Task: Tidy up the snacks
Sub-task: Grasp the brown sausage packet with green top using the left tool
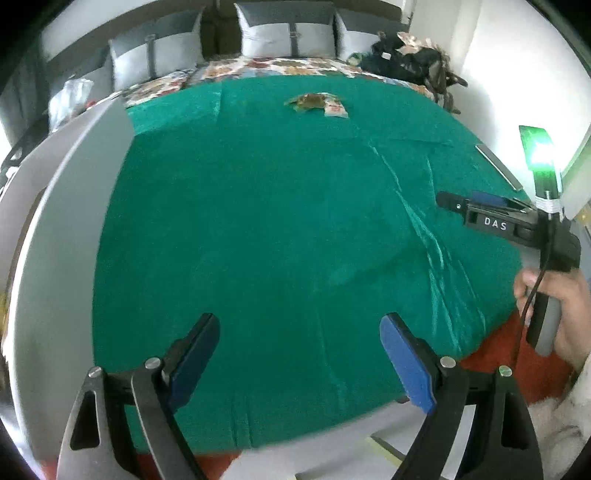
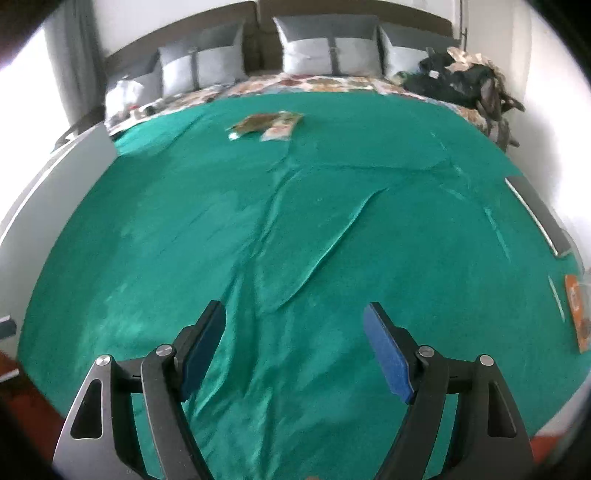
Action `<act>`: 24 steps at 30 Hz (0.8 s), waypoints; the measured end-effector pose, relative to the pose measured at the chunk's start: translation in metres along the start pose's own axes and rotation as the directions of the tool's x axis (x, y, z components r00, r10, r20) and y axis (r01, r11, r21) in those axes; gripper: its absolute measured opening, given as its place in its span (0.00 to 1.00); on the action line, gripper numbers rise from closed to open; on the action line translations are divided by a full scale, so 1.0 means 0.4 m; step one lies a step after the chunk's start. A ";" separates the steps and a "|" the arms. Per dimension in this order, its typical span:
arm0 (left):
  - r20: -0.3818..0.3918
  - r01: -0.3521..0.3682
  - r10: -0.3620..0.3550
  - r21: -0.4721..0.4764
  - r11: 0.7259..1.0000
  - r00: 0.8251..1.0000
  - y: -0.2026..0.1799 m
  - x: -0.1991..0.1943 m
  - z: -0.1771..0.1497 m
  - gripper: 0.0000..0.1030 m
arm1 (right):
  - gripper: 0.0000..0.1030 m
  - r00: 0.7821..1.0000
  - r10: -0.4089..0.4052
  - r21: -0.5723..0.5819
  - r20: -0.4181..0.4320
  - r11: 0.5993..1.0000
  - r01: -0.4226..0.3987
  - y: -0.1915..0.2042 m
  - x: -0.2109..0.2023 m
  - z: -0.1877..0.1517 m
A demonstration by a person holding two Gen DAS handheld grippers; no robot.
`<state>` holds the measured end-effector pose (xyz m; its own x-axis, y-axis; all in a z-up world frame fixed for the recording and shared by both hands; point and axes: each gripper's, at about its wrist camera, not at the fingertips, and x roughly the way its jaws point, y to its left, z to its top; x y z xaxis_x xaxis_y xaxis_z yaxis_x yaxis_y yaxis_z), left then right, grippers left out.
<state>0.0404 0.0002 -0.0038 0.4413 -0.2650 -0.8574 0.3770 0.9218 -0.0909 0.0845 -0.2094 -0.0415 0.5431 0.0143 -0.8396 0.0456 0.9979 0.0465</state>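
Left gripper and right gripper gape wide, empty; the snacks lie far ahead of the fingers; the loose sheet could bunch and snag a low reach.

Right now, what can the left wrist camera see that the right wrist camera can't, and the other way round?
Only the left wrist view shows the right gripper from the side, the right hand holding its handle, and a green light above it. Only the right wrist view shows an orange packet at the sheet's right edge. Both show the snack packets far off on the green sheet, the grey pillows, and open fingers holding nothing.
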 end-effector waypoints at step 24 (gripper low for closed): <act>-0.034 0.065 -0.062 0.100 0.993 0.997 0.014 0.609 0.844 0.85 | 0.93 1.000 -0.013 -0.044 -0.023 0.999 0.012 -0.054 0.121 0.046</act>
<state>0.4251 -0.1547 -0.0421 0.3888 -0.3118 -0.8670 0.4846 0.8695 -0.0954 0.1254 -0.2313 -0.0731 0.5227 0.0031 -0.8525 0.0152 0.9998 0.0129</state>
